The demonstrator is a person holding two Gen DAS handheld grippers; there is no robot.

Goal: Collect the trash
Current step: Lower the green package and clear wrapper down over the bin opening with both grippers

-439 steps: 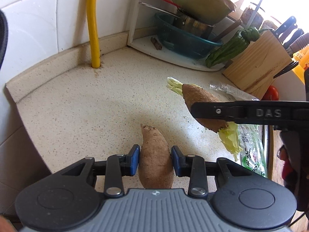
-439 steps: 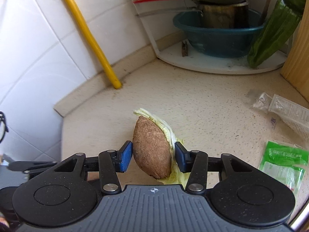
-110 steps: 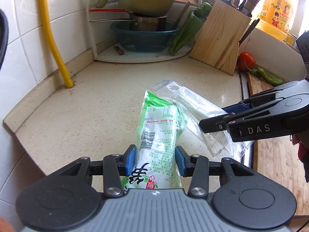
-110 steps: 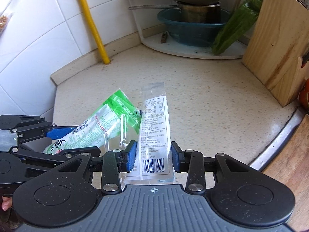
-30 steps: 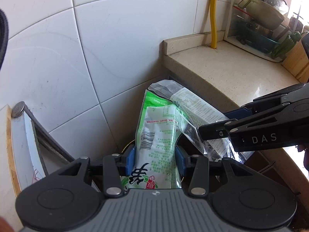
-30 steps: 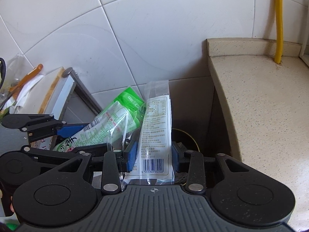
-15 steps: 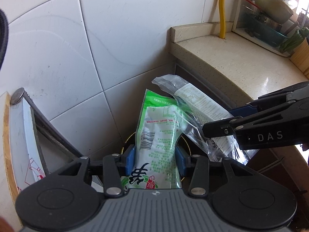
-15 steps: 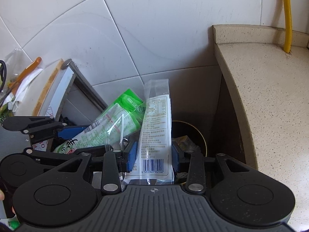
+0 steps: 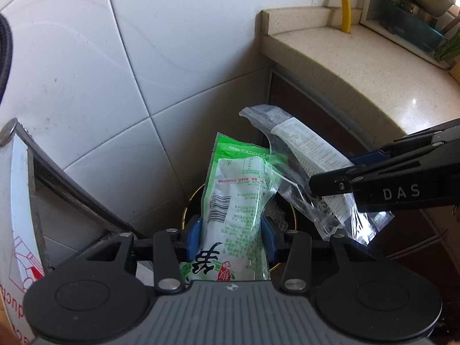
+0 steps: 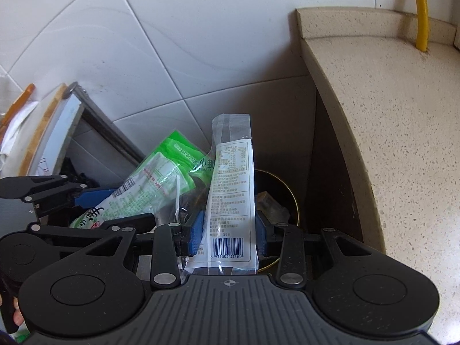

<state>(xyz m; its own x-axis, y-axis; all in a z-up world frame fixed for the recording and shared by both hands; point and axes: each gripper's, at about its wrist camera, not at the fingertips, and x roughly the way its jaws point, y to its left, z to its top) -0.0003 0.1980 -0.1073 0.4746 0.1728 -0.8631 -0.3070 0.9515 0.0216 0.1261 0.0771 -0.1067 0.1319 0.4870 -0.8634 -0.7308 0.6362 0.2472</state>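
The left hand-held gripper is clamped on a green-and-white wrapper printed with a barcode and Chinese characters too small to read. The right hand-held gripper, marked "DAS" on its side, pinches a clear wrapper whose barcode reads 6 931303 332106. Both wrappers hang just above a dark round bin beside the speckled surface; the bin's contents are mostly hidden.

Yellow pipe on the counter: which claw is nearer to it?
Right. The right claw, gripping the clear wrapper, sits on the side toward the yellow pipe; the left claw, holding the green packet, is farther out.
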